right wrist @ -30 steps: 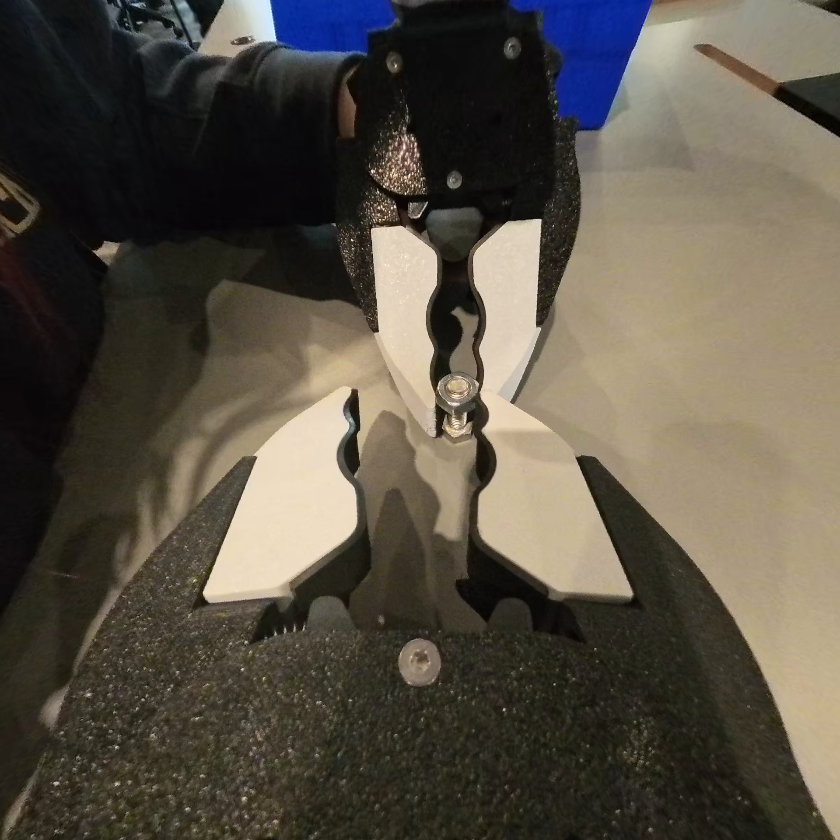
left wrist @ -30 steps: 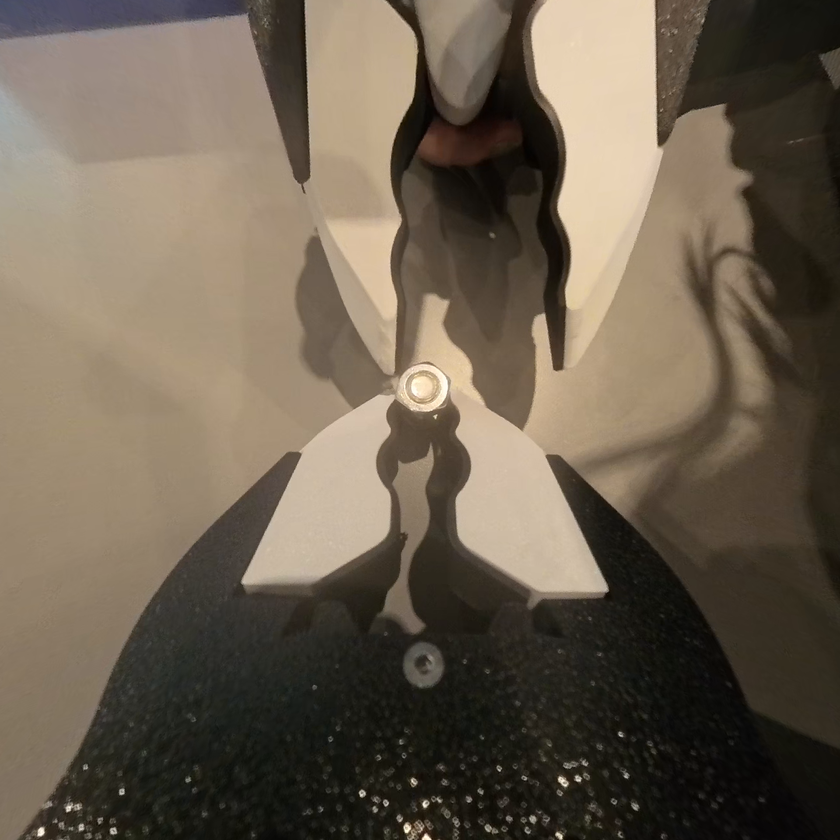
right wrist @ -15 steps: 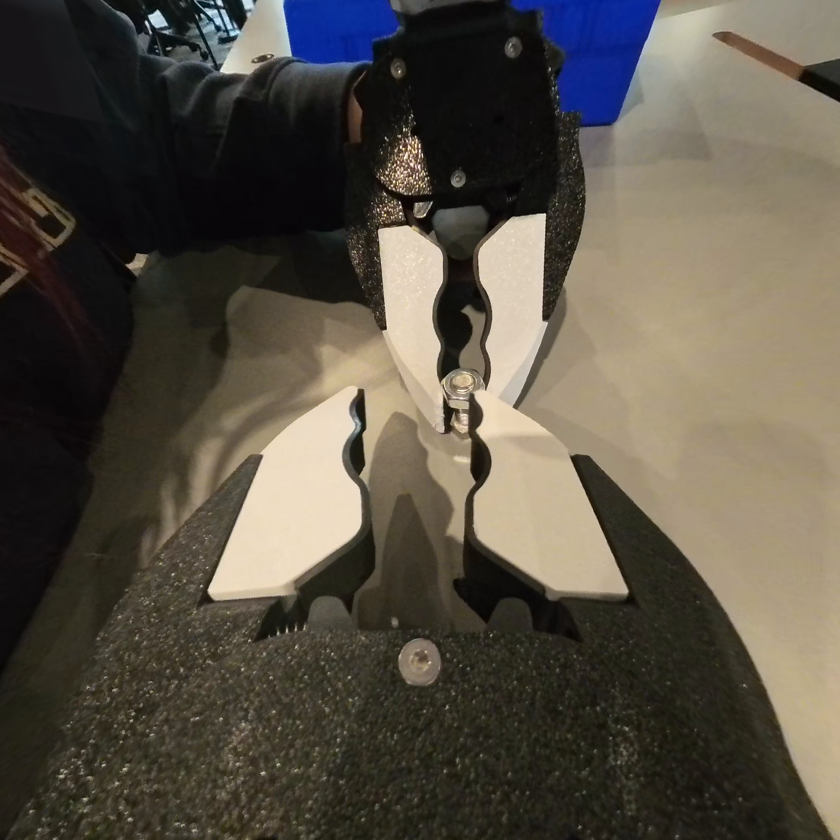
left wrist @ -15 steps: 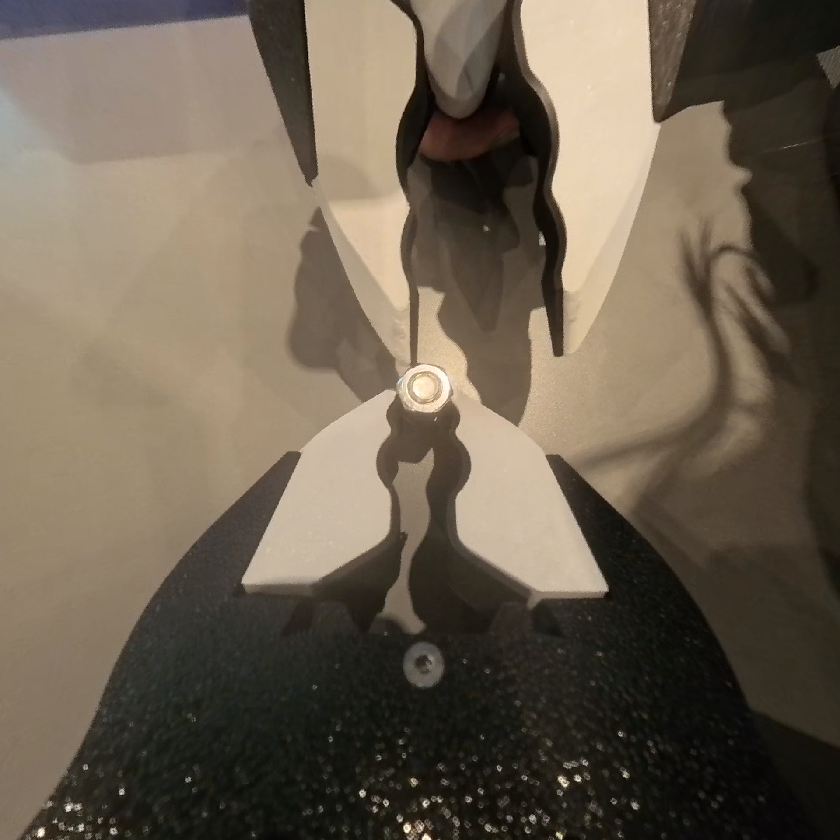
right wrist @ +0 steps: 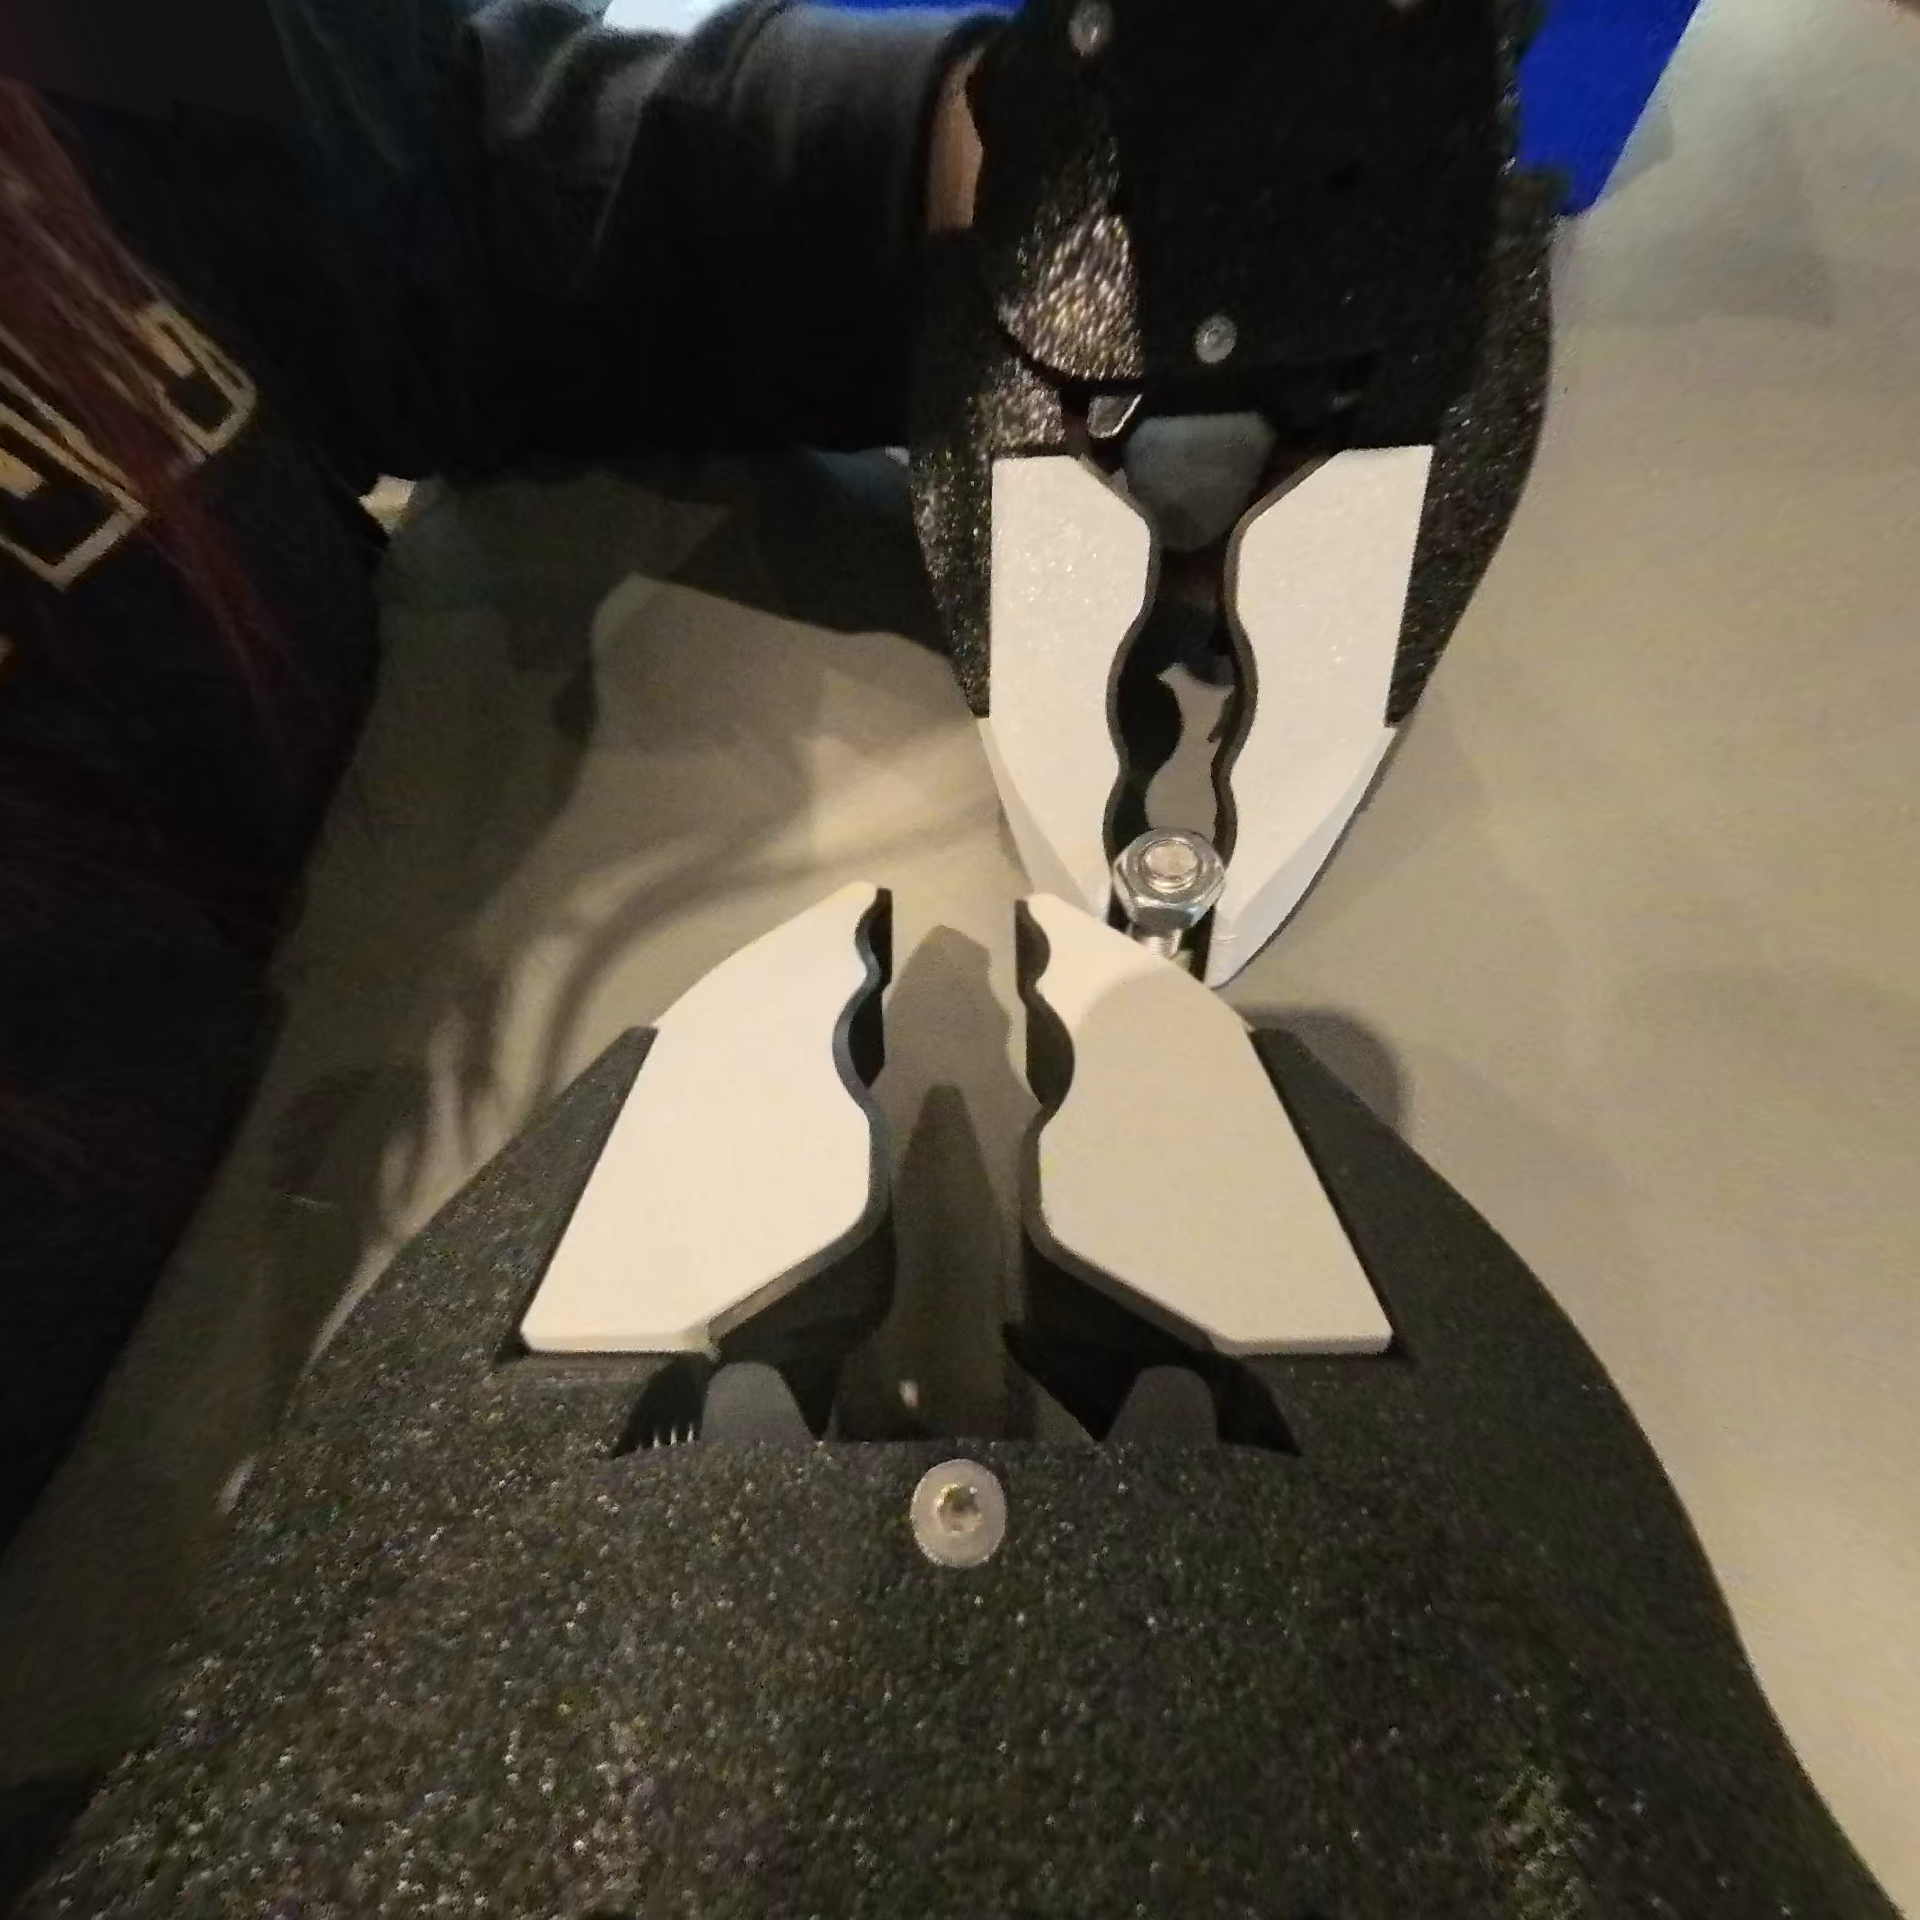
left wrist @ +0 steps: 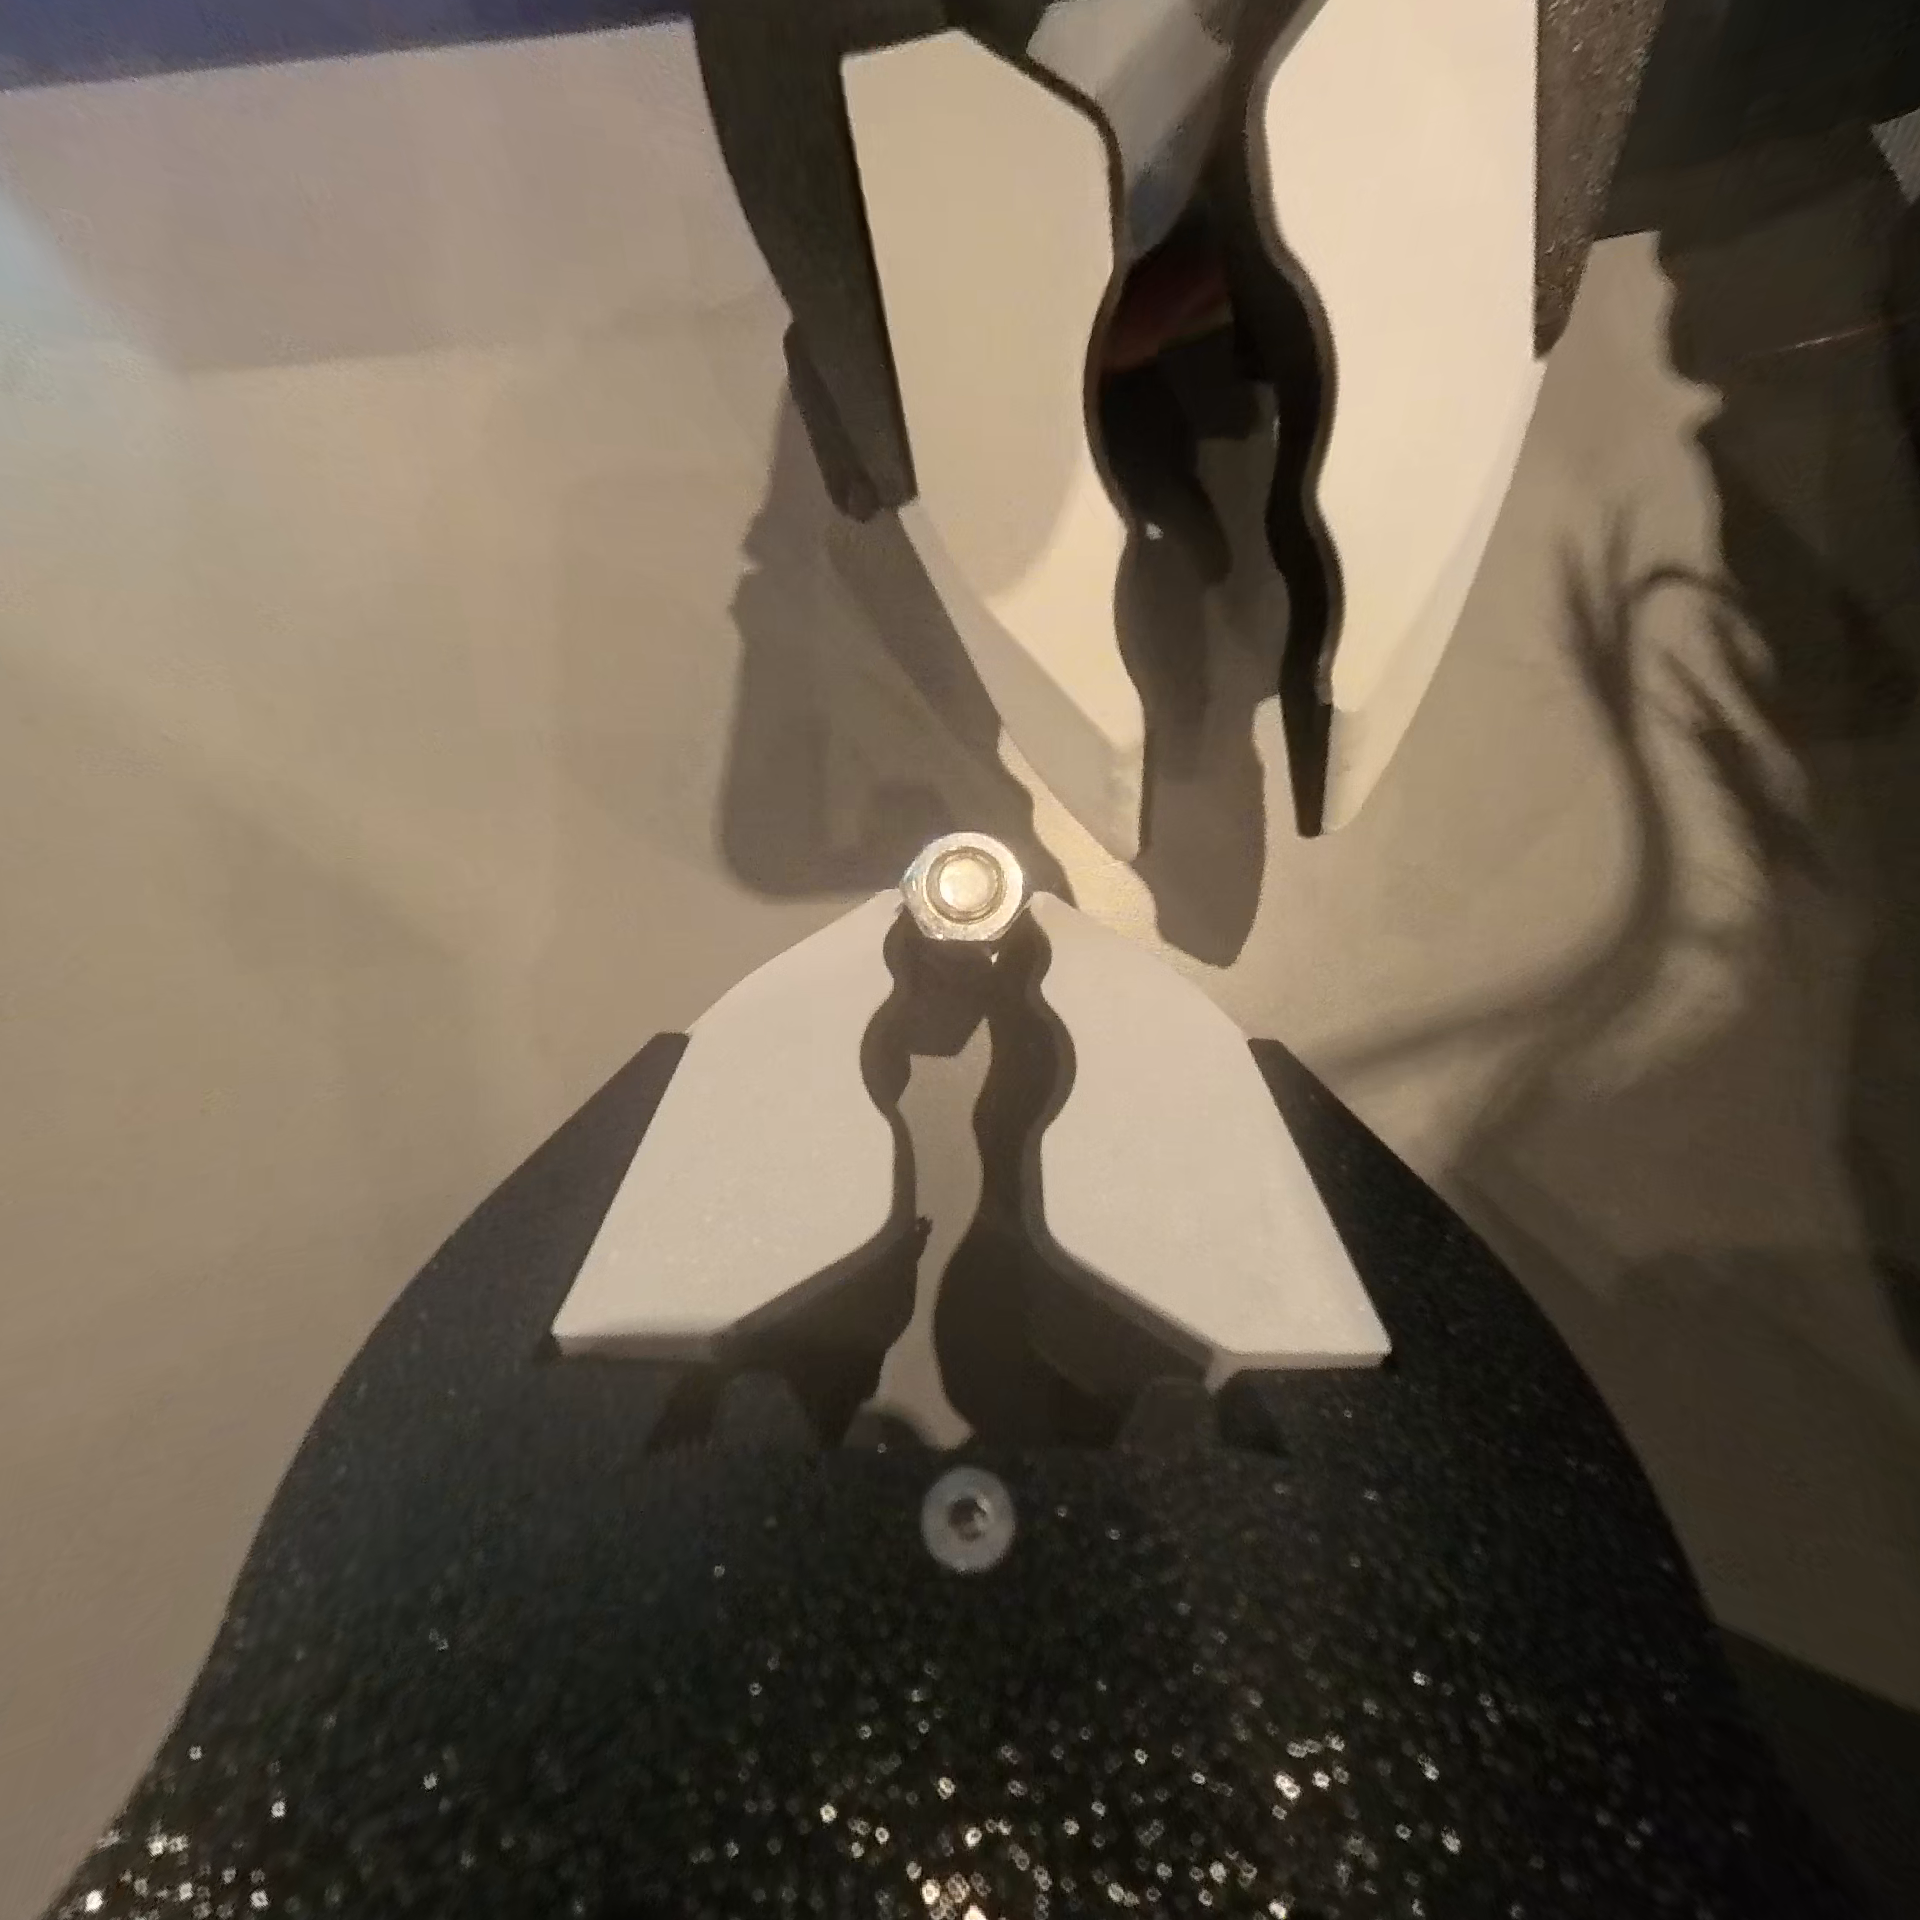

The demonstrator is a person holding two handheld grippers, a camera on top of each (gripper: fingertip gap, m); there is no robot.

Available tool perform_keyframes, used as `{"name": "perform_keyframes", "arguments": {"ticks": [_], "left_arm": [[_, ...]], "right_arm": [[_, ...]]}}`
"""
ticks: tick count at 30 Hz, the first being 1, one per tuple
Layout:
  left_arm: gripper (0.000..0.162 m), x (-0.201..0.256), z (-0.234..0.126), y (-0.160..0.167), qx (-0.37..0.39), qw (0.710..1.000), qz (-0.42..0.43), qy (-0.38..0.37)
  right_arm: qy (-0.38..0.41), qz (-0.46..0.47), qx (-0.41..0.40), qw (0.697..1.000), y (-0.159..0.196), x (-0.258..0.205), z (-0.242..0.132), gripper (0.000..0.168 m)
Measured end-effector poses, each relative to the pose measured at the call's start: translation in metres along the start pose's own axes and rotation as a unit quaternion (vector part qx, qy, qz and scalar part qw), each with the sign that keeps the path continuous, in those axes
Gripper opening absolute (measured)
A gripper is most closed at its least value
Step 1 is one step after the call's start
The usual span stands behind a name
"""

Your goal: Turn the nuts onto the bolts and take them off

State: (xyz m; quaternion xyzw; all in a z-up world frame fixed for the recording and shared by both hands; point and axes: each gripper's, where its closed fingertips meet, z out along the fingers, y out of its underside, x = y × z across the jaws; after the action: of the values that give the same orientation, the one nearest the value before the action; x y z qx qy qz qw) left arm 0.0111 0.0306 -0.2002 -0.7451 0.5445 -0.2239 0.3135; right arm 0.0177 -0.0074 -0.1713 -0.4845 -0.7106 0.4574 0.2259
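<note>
My left gripper (left wrist: 963, 948) is shut on a silver bolt, held by its shank. A silver hex nut (left wrist: 962, 896) sits on the bolt's threaded end, which points toward the right gripper. In the right wrist view the nut (right wrist: 1168, 881) and bolt shank (right wrist: 1156, 932) show between the left gripper's (right wrist: 1169, 940) white fingertips. My right gripper (right wrist: 954, 914) is open and empty, with a narrow gap. It sits just left of the nut in its own view, not around it. In the left wrist view the right gripper (left wrist: 1226, 823) is up and right of the nut.
Both grippers hover over a plain beige table (right wrist: 1621, 935). A person's dark sleeve (right wrist: 623, 260) reaches in behind the left gripper. A blue bin (right wrist: 1600, 94) stands at the far edge of the table. The tips of one gripper are about 5 centimetres away from the tips of the other.
My right gripper has moved off the nut, to the left in its own view, and its jaws have narrowed. My left gripper keeps hold of the bolt.
</note>
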Motion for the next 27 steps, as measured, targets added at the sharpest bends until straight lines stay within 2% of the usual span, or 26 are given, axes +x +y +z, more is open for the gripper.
{"name": "perform_keyframes", "arguments": {"ticks": [2,4,10,16,18,23,27], "left_arm": [[0.016,0.0,0.0,0.0,0.0,1.0,0.0,0.0],[0.016,0.0,0.0,0.0,0.0,1.0,0.0,0.0],[0.016,0.0,0.0,0.0,0.0,1.0,0.0,0.0],[0.017,0.0,0.0,0.0,0.0,1.0,0.001,0.001],[0.017,0.0,0.0,0.0,0.0,1.0,0.0,0.001],[0.016,0.0,0.0,0.0,0.0,1.0,0.0,0.0],[0.017,0.001,0.0,0.0,0.0,1.0,0.001,0.001]], "right_arm": [[0.017,0.007,0.027,0.999,-0.006,0.006,-0.005,0.024],[0.049,0.019,0.048,0.998,-0.01,0.018,-0.01,0.032],[0.088,0.009,0.019,0.996,-0.005,0.026,-0.006,0.035],[0.068,0.01,0.018,0.998,-0.004,0.021,-0.006,0.036],[0.053,0.015,0.026,0.998,-0.005,0.018,-0.008,0.027],[0.088,0.024,0.021,0.996,-0.003,0.029,-0.008,0.038],[0.059,0.006,0.011,0.998,-0.001,0.018,-0.007,0.03]]}}
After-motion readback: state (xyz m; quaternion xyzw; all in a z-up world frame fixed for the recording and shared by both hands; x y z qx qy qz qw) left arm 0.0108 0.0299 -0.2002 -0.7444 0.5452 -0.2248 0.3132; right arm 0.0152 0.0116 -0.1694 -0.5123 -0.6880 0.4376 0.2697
